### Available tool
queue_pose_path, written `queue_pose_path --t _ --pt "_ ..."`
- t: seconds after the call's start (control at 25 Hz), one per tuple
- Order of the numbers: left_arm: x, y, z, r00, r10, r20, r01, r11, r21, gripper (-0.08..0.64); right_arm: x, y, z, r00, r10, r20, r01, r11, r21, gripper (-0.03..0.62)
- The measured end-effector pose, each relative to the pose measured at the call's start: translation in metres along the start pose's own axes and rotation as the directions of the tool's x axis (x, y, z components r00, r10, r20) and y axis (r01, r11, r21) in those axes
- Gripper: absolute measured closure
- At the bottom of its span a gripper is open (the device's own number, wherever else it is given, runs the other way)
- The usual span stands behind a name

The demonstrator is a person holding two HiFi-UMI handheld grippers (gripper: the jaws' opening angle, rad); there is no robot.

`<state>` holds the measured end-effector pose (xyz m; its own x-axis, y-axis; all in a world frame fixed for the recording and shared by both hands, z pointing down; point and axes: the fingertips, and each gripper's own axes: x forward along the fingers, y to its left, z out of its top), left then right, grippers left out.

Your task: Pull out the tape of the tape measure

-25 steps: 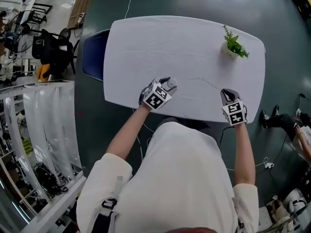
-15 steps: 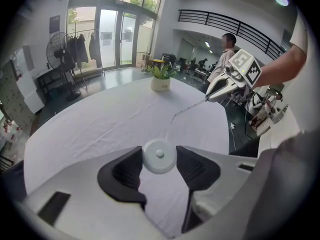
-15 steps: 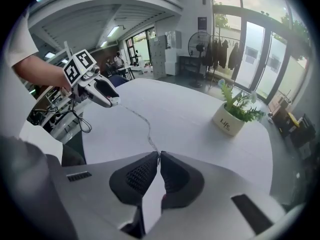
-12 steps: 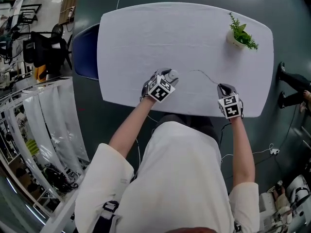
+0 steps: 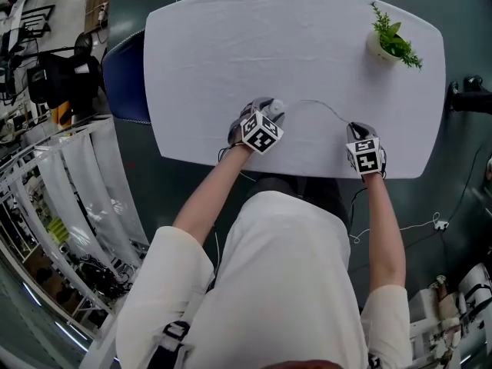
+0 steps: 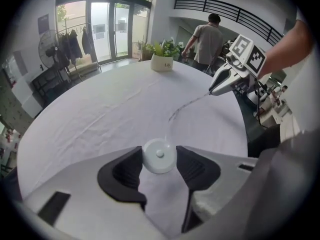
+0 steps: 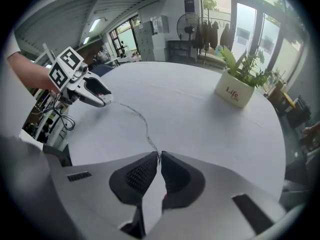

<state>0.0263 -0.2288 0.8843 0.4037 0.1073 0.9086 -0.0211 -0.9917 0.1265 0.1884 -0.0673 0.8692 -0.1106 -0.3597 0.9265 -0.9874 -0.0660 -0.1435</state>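
while the person [image 5: 292, 283] leans over the white-covered desk [image 5: 231, 44], the left hand-held gripper [image 5: 269, 112] is clamped on the tape measure [image 6: 159, 156], a small round white case with a stud at its middle. in the left gripper view the dark pads [image 6: 127, 171] press against opposite sides of that case, so the jaws stand fairly wide yet are filled by it. the case sits low by the desk's near edge, left of the person's middle; whether it rests on the desk or hangs just above it i cannot tell. from the case the tape [image 5: 319, 106] runs out as a thin, slack, wavy line across the white surface toward the right hand-held gripper [image 5: 355, 127], which is also low near the same edge, well apart from the left one. in the right gripper view its jaws are pressed together, with the end of the tape pinched between the tips of the ribbed pads [image 7: 137, 176], and the line curves away from there to the other gripper at upper left. a potted plant [image 5: 392, 41] in a white pot stands at the desk's far right corner, well apart from both grippers and from the tape. a dark blue chair [image 5: 127, 75] is tucked against the desk's left edge in the head view.
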Motion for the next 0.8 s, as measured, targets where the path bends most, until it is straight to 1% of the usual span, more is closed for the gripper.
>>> queue_pose_path --t 0.12,0.28,0.32,0.36,0.4,0.6,0.68,0.8 --pt "0.011 0.001 -0.005 1.000 0.007 -0.019 -0.007 1.000 0.008 0.342 0.010 -0.005 -0.009 1.000 -0.016 -0.026 0.016 0.999 0.034 0.549" --pt "0.018 0.003 -0.010 0.999 0.015 -0.034 -0.014 0.999 0.029 0.342 0.013 -0.010 -0.008 0.999 -0.032 -0.019 0.033 0.996 0.079 0.544" --pt "0.020 0.003 -0.010 0.999 0.017 -0.035 -0.016 0.999 0.032 0.342 0.013 -0.011 -0.009 0.999 -0.036 -0.016 0.038 0.995 0.093 0.525" --pt "0.021 0.003 -0.011 0.999 0.020 -0.037 -0.019 0.999 0.034 0.341 0.013 -0.011 -0.009 0.999 -0.037 -0.013 0.039 0.994 0.105 0.478" --pt "0.022 0.004 -0.012 0.999 0.026 -0.039 -0.024 0.999 0.035 0.341 0.012 -0.010 -0.010 0.999 -0.035 -0.009 0.036 0.993 0.115 0.466" --pt "0.026 0.008 -0.015 0.997 0.056 -0.044 -0.055 0.998 0.035 0.331 -0.002 -0.001 -0.005 0.999 -0.022 0.028 0.018 0.992 0.128 0.466" --pt "0.024 0.008 -0.015 0.998 0.058 -0.039 -0.056 0.998 0.034 0.307 -0.010 0.002 -0.003 0.999 -0.025 0.043 0.019 0.992 0.125 0.466" --pt "0.014 0.006 -0.011 0.998 0.057 -0.021 -0.057 0.998 0.038 0.307 -0.026 0.007 0.003 0.997 -0.031 0.072 0.023 0.993 0.120 0.466"
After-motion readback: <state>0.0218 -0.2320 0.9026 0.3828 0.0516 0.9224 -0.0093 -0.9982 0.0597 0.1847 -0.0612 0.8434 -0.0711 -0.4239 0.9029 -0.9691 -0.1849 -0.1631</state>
